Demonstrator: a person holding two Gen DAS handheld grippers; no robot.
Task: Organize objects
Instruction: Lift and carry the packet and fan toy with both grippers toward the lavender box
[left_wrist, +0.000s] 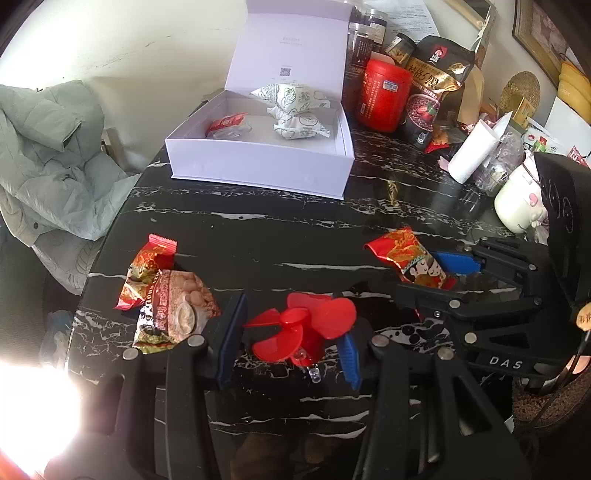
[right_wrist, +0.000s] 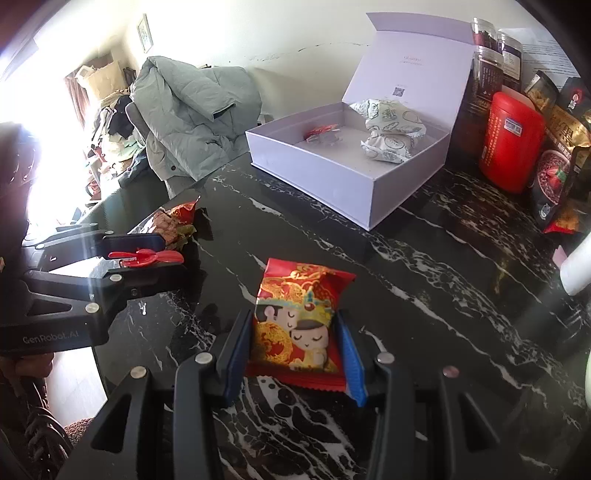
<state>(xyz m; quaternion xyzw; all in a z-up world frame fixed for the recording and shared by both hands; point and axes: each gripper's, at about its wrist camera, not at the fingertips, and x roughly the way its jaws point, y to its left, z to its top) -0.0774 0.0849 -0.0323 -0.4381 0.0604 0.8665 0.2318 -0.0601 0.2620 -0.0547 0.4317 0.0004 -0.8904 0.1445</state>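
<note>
Left gripper (left_wrist: 291, 343): jaws closed on one red plastic propeller toy (left_wrist: 303, 325), blue pads pressing its sides, a clear stub poking out below it. The toy is held just above the black marble table (left_wrist: 258, 229), near the front edge. Seen from the right wrist, the same left gripper (right_wrist: 162, 254) carries the toy (right_wrist: 147, 256) side-on.

Right gripper (right_wrist: 293, 354): jaws closed on one red snack packet with cartoon figures (right_wrist: 299, 325); both blue pads touch the packet's long edges. Packet is over the table, well short of the box. In the left wrist view the right gripper (left_wrist: 447, 273) holds this packet (left_wrist: 406, 258) by its lower end.

Count on the open table, loose: two packets lying together at the left, one red wrapper (left_wrist: 147, 273) partly under one brown-and-gold packet (left_wrist: 173, 310), touching.

One white box (left_wrist: 258, 162), lid (left_wrist: 291, 48) standing open against the back, sits at the far side of the table. Inside: two white printed pouches (left_wrist: 295, 110), one stacked on the other toward the right, and one small red-topped clear packet (left_wrist: 227, 125) toward the left. Total in box: three items.

Right of the box: one red canister (left_wrist: 384, 96), dark jars behind it (number unclear), one dark-and-gold bag (left_wrist: 432, 92), one white mug (left_wrist: 517, 206).

One pale green jacket (left_wrist: 48, 155) lies draped left of the table.
</note>
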